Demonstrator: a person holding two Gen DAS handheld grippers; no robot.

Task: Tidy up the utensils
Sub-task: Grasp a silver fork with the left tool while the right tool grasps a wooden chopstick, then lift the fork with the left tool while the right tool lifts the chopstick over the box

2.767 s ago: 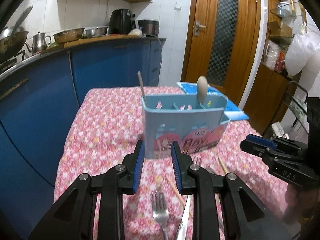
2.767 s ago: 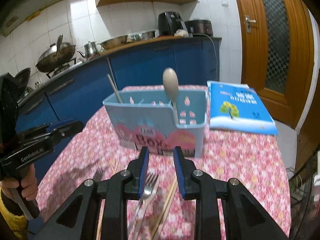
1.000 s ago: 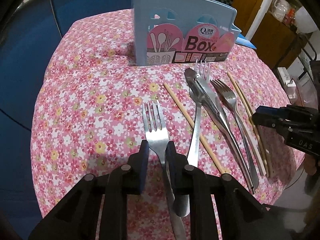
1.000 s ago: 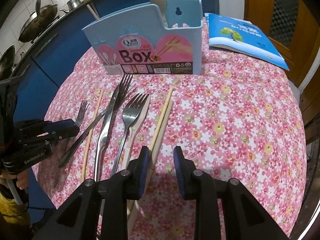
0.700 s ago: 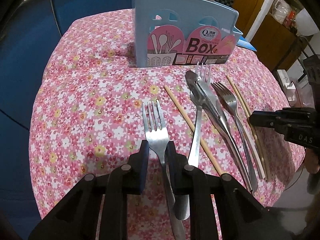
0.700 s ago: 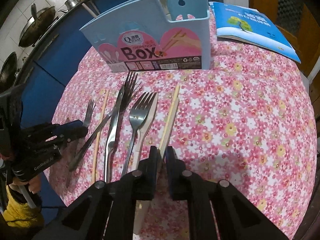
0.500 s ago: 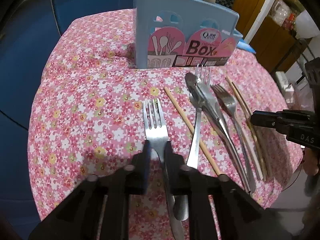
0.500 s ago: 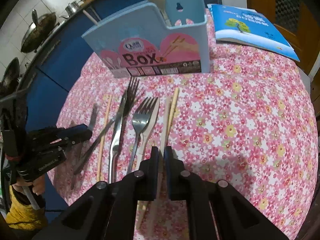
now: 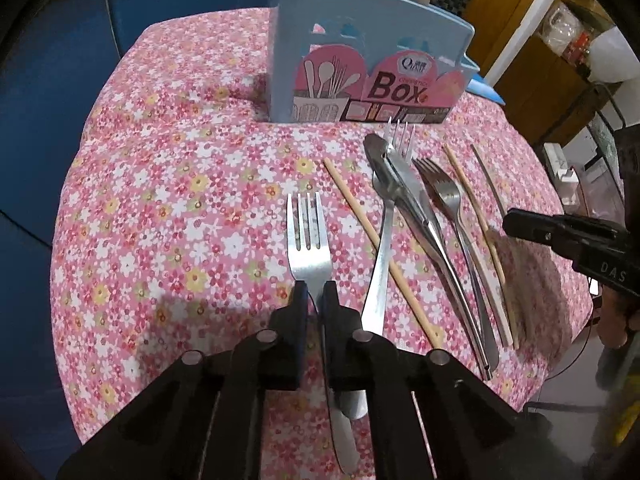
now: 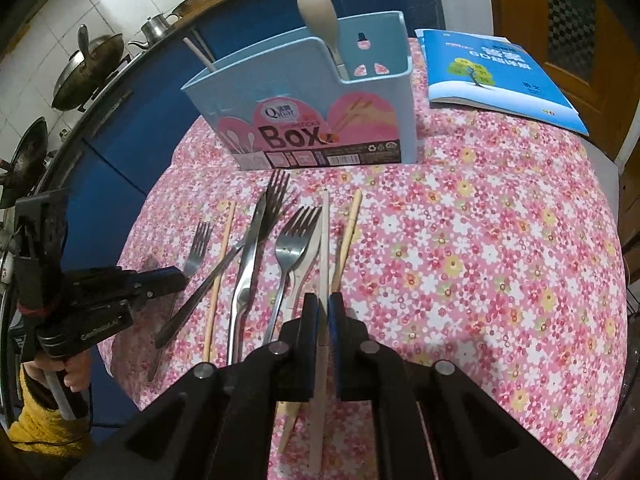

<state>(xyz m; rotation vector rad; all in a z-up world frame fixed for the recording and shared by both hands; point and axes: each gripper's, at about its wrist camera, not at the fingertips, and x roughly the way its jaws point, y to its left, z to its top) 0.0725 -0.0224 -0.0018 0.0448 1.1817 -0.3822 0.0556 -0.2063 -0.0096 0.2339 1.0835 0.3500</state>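
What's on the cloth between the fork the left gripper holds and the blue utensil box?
Nothing: in the left wrist view only bare floral tablecloth lies from the fork tines to the blue utensil box. The nearest chopstick lies off to the right.

Likely a home kitchen: woks [image 10: 86,68], kettle [image 10: 154,26], blue cabinets [image 10: 120,136].

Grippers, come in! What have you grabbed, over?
Left gripper shut on fork. Right gripper shut on white chopstick. Blue box ahead, spoon already inside. Path clear.
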